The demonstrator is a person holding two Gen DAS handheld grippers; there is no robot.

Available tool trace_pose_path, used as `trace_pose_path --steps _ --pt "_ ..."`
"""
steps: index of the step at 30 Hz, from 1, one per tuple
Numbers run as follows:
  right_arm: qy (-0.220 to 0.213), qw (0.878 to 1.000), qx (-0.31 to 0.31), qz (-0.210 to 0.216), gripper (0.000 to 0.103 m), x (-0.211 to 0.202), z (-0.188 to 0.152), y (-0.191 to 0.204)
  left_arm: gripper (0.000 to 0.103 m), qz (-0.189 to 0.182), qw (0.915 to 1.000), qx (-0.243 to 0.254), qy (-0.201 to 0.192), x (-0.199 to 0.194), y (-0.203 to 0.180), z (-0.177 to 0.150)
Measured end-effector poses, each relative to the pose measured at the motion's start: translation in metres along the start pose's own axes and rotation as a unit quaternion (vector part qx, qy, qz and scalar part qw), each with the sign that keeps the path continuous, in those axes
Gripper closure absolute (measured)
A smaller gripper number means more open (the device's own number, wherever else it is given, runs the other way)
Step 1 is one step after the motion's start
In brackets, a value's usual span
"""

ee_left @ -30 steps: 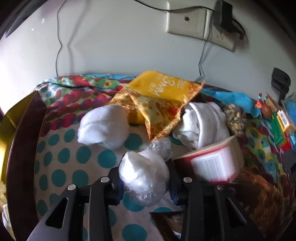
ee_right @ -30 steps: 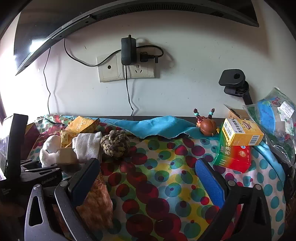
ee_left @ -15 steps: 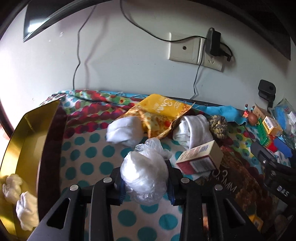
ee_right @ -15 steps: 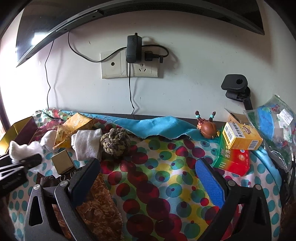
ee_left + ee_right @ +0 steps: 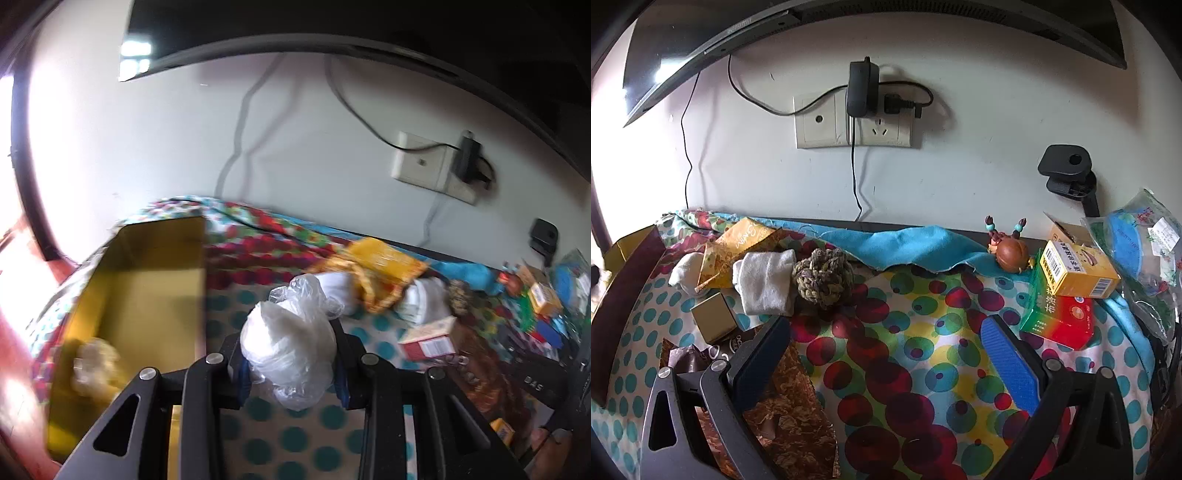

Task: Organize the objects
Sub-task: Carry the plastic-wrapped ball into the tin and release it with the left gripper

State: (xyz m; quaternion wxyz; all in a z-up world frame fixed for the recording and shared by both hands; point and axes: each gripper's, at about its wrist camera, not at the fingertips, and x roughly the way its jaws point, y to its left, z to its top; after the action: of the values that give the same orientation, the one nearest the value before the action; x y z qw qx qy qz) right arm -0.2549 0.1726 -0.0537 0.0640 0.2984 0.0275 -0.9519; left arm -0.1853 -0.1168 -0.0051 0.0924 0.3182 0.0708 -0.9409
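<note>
The left gripper (image 5: pixel 291 363) is pinching a white bundle wrapped in clear plastic (image 5: pixel 290 345) between its two fingers, holding it up above the dotted cloth (image 5: pixel 295 439). Just to the left, a gold-lined box (image 5: pixel 147 291) is sitting open, with a pale, blurred lump (image 5: pixel 94 365) lying in its near end. Farther off to the right, a small red and cream carton (image 5: pixel 428 339) is lying on the cloth, and beyond it a rolled white sock (image 5: pixel 423 299) and a yellow packet (image 5: pixel 384 258) are resting near the wall. The right gripper (image 5: pixel 886 354) is hovering with its fingers spread wide and nothing between them, above the cloth's red-spotted part (image 5: pixel 886 369). A knotted rope ball (image 5: pixel 823 275) is sitting far left of it, touching a folded white sock (image 5: pixel 764 286), while stacked medicine boxes (image 5: pixel 1067 295) are standing to the right.
</note>
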Motion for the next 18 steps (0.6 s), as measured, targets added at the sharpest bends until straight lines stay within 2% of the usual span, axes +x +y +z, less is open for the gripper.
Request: trace_pose_path --steps 8,12,18 --pt "-0.001 1.0 -0.005 0.0 0.0 0.001 0.0 0.002 0.069 0.089 0.995 -0.04 0.023 -0.005 0.076 -0.006" --pt "0.006 1.0 -0.01 0.01 0.0 0.003 0.0 0.003 0.069 0.111 0.9916 -0.054 0.038 -0.005 0.103 -0.012" --pt "0.015 1.0 -0.005 0.012 0.0 0.007 -0.001 0.002 0.069 0.131 0.9893 -0.041 0.048 -0.004 0.113 -0.02"
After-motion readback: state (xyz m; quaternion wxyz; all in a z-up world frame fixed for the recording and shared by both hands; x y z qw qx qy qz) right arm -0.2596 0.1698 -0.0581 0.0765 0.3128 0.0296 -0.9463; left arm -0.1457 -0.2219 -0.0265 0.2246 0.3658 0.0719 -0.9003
